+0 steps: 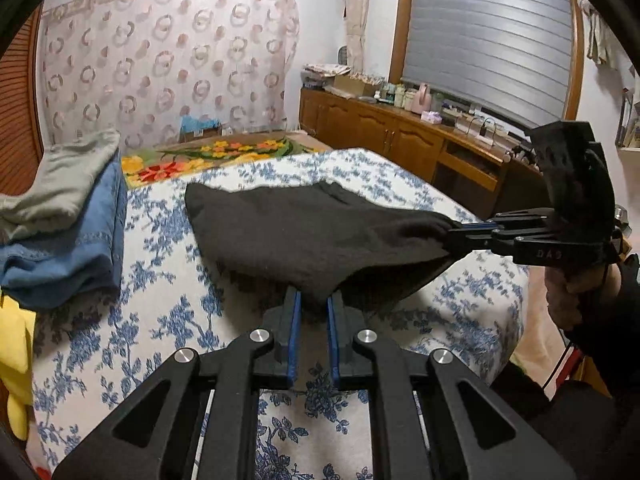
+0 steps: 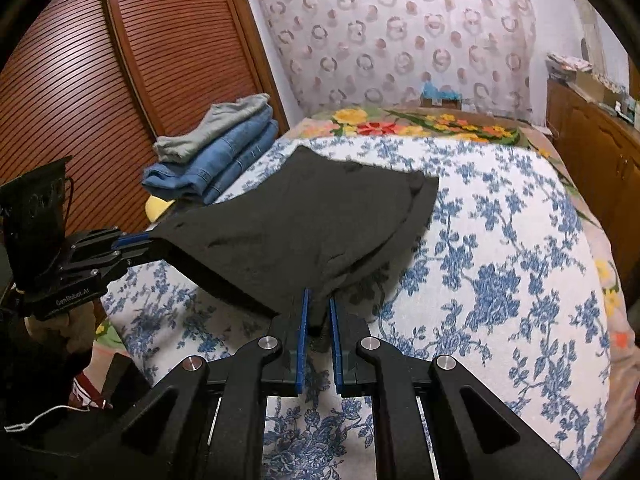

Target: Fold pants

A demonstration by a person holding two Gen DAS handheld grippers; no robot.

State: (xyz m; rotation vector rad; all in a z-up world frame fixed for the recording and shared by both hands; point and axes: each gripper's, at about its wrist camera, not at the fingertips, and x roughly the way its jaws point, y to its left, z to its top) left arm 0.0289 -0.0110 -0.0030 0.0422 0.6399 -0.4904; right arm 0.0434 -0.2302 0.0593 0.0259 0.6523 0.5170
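Left wrist view: the left gripper (image 1: 313,300) is clamped on a bunched near corner of the black pants (image 1: 304,232), its blue-padded jaws narrowed with cloth pinched between them. The right gripper (image 1: 456,236) is seen at the right — jaws pressed together on the other near corner, held level and pointing left by a hand (image 1: 572,292) in a dark sleeve. The pants are stretched between the two grips, near edge lifted, far part resting on the blue floral bedspread (image 1: 160,320). Folded jeans (image 1: 76,248) with a grey garment (image 1: 60,184) on top lie at the left of the bed. A wooden cabinet (image 1: 384,128) and a shuttered window (image 1: 488,36) are seen behind.

Right wrist view: the right gripper (image 2: 318,304) is closed on a gathered pants (image 2: 304,216) corner. The left gripper (image 2: 160,246) is seen at the left, gripping the other corner, pointing right. The pants sag between the grips, far edge lying on the bedspread (image 2: 500,280). The jeans (image 2: 224,160) sit beside a slatted wooden door (image 2: 72,80) — a patterned curtain (image 2: 400,36) hangs beyond.
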